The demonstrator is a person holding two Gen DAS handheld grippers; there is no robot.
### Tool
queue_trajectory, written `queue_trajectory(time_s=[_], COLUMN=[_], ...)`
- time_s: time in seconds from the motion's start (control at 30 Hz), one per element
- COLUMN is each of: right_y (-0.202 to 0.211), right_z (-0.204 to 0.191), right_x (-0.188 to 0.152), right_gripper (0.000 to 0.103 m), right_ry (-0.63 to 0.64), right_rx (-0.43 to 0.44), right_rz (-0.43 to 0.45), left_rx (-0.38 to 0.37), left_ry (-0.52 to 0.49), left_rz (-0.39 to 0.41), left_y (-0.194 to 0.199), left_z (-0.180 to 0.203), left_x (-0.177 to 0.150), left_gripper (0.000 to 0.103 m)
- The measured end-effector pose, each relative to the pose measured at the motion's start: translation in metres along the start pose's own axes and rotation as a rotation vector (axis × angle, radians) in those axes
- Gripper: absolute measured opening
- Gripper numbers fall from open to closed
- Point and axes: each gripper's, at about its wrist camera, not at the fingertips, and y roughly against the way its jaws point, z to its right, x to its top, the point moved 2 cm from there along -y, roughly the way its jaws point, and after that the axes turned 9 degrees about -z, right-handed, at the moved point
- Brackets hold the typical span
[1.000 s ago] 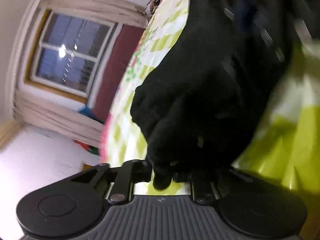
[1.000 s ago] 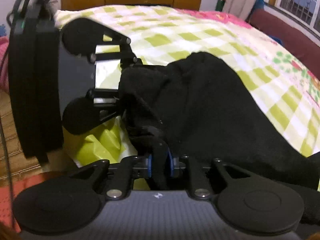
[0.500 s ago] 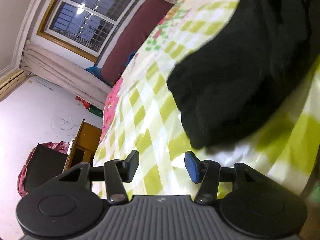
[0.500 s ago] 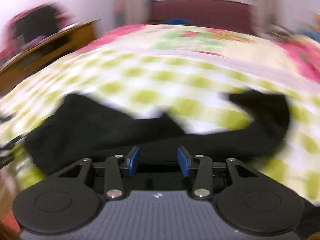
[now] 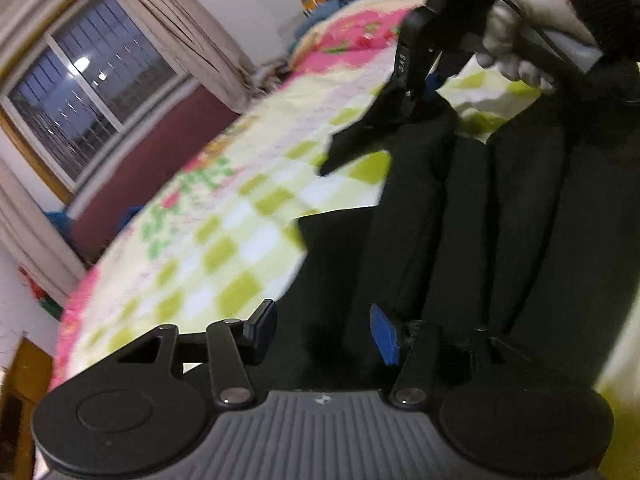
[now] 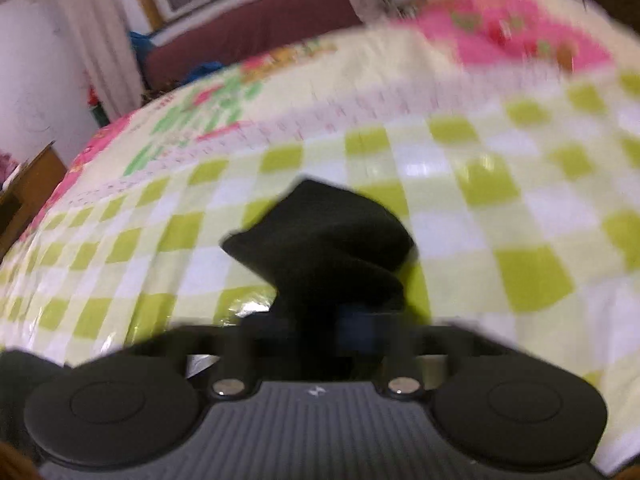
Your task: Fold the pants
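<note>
Both tools released; right tool [image 6: 320, 328] reclamped on pants [image 6: 324, 248], left tool [image 5: 324, 332] apart (gloved hand [image 5: 520, 40] visible).

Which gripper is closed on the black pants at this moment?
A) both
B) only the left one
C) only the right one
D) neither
C: the right gripper pinches a bunch of the black pants, while the left gripper has its fingers apart with only cloth beneath.

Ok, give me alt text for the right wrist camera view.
The right gripper is shut on a bunched fold of black pants, which sticks up in front of it over a bed cover checked in green and white. A window and a dark red wall blur behind.
</note>
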Motion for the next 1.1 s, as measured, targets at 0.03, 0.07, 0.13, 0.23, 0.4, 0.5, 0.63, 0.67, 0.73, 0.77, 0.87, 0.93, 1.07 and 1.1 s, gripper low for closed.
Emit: queue_trajectory(time_s=[0.03,0.07,0.13,0.23,0.4,0.5,0.63,0.67,0.73,0.77,0.87,0.93,1.07,1.1], right_y=[0.007,0.021,0.053,0.122,0.202,0.191,0.142,0.130,0.109,0.099,0.069,0.043,-0.020,-0.030], right_z=[0.002,0.004,0.009,0.016,0.040,0.052,0.047,0.040,0.021,0.012,-0.018,-0.037,-0.045,-0.041], right_x=[0.002,0.001,0.004,0.003,-0.034,-0.055,-0.060,-0.054,-0.037,-0.027,-0.004,0.011,0.036,0.041], right_gripper=[0.004,0.004,0.003,0.001,0.001,0.009,0.036,0.051,0.054,0.053,0.063,0.073,0.060,0.019], right_ry=[-0.012,-0.021,-0.050,-0.039,-0.064,-0.043,-0.015,0.014,0.094,0.141,0.341,0.482,0.533,0.502], right_rx=[0.030,0.062,0.155,0.259,0.286,0.158,0.095,0.076,0.033,0.005,-0.108,-0.188,-0.276,-0.283], right_rz=[0.013,0.038,0.094,0.224,0.348,0.285,0.198,0.193,0.184,0.176,0.140,0.065,-0.083,-0.097], left_rx=[-0.017,-0.023,-0.027,-0.050,-0.068,-0.086,-0.088,-0.089,-0.091,-0.091,-0.089,-0.109,-0.146,-0.149], left_ry=[-0.005,-0.012,-0.024,-0.043,-0.104,-0.139,-0.152,-0.150,-0.137,-0.126,-0.089,-0.057,-0.027,-0.025], left_rz=[-0.010,-0.015,-0.023,0.009,0.051,0.053,0.054,0.055,0.055,0.056,0.071,0.073,0.070,0.067], left_y=[-0.005,-0.011,-0.013,0.001,0.024,0.023,0.027,0.028,0.025,0.024,0.014,0.006,-0.008,-0.010], left_z=[0.005,0.008,0.012,0.021,0.046,0.063,0.075,0.074,0.070,0.069,0.063,0.059,0.058,0.058], left_x=[0.005,0.010,0.018,0.029,0.038,0.043,0.047,0.046,0.047,0.047,0.049,0.049,0.052,0.053], left_gripper=[0.066,0.066,0.066,0.066,0.068,0.069,0.069,0.069,0.069,0.069,0.069,0.070,0.070,0.070])
